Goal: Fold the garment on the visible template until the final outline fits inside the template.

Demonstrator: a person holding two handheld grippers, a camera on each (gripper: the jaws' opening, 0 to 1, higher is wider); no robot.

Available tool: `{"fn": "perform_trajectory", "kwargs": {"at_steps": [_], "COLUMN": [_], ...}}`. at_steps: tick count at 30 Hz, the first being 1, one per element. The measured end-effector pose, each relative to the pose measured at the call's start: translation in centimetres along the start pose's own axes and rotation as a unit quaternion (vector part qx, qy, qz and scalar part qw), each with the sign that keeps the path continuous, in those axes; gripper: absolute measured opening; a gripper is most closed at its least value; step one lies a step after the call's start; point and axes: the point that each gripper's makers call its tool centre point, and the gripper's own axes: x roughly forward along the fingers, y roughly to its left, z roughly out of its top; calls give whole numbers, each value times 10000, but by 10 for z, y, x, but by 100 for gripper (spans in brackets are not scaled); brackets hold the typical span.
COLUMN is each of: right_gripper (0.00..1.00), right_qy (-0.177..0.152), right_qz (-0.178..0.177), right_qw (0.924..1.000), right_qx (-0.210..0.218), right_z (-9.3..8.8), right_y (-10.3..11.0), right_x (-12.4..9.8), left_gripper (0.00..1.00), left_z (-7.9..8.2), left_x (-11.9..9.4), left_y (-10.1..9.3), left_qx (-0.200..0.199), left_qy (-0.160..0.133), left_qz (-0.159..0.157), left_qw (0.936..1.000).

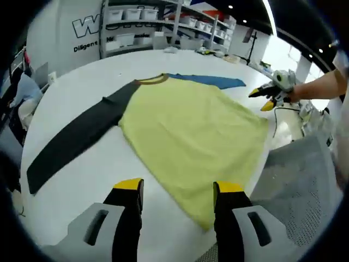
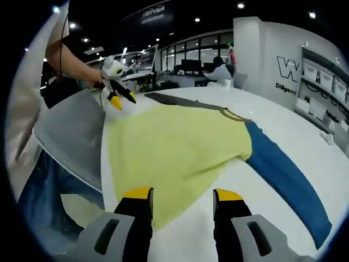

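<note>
A long-sleeved shirt lies flat on the white table (image 1: 82,82), with a yellow-green body (image 1: 191,131), a black sleeve (image 1: 76,142) stretched toward the left and a blue sleeve (image 1: 212,81) at the far side. My left gripper (image 1: 179,188) hovers open just short of the shirt's near hem corner, holding nothing. In the right gripper view the same yellow body (image 2: 174,142), blue sleeve (image 2: 283,174) and black sleeve (image 2: 174,101) show. My right gripper (image 2: 182,195) stands open over the hem corner. Each gripper appears in the other's view: the right gripper (image 1: 271,94) and the left gripper (image 2: 115,86).
A grey mesh chair (image 1: 305,174) (image 2: 71,136) stands against the table edge by the shirt's hem. Shelves with white bins (image 1: 163,22) line the far wall. A person (image 1: 22,90) sits at a desk beyond the table. Bare table surface (image 2: 305,125) lies around the sleeves.
</note>
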Motion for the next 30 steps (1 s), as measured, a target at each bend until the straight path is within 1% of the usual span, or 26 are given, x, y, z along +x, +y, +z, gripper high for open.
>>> {"fn": "perform_trajectory", "kwargs": {"at_steps": [2,3,4,7,9,12,16,18,20,22,24,25,28,30], "right_gripper": [36,35,34,31,29,25,19,13,9,6,1,0,0,0], "right_qy": [108,124,175,280,376,536,703,712,762,728,760,776,851,791], "right_qz": [108,169,218,300,383,417,362,207,86,60,21,30,59,81], "right_qw": [9998,9996,9992,9982,9970,9951,9933,9938,9935,9944,9939,9942,9930,9936], "right_qx": [-152,-198,-291,-444,-554,-713,-841,-823,-844,-769,-799,-749,-818,-804], "right_z": [-5,-6,-8,-15,-21,-30,-42,-43,-45,-45,-44,-43,-41,-30], "right_y": [13,19,23,34,42,46,46,42,37,36,34,33,36,39], "right_x": [1,1,1,0,-2,-3,-5,-6,-7,-6,-5,-4,-3,-5], "left_gripper": [46,44,42,36,35,31,23,19,17,17,18,16,9,8], "left_z": [-9,-12,-15,-24,-27,-31,-39,-41,-42,-41,-41,-41,-41,-41], "left_x": [3,4,6,11,13,16,19,21,21,22,21,21,22,21], "left_y": [-14,-18,-25,-33,-36,-36,-35,-33,-35,-34,-33,-33,-35,-34], "left_qx": [278,374,458,637,737,931,1021,1042,1080,1096,1080,1057,994,971], "left_qy": [192,267,320,482,554,659,855,898,925,937,942,933,951,956], "left_qz": [-194,-218,-310,-374,-367,-322,-334,-307,-332,-343,-358,-354,-390,-353], "left_qw": [9992,9987,9980,9961,9951,9930,9905,9900,9893,9890,9890,9894,9897,9901]}}
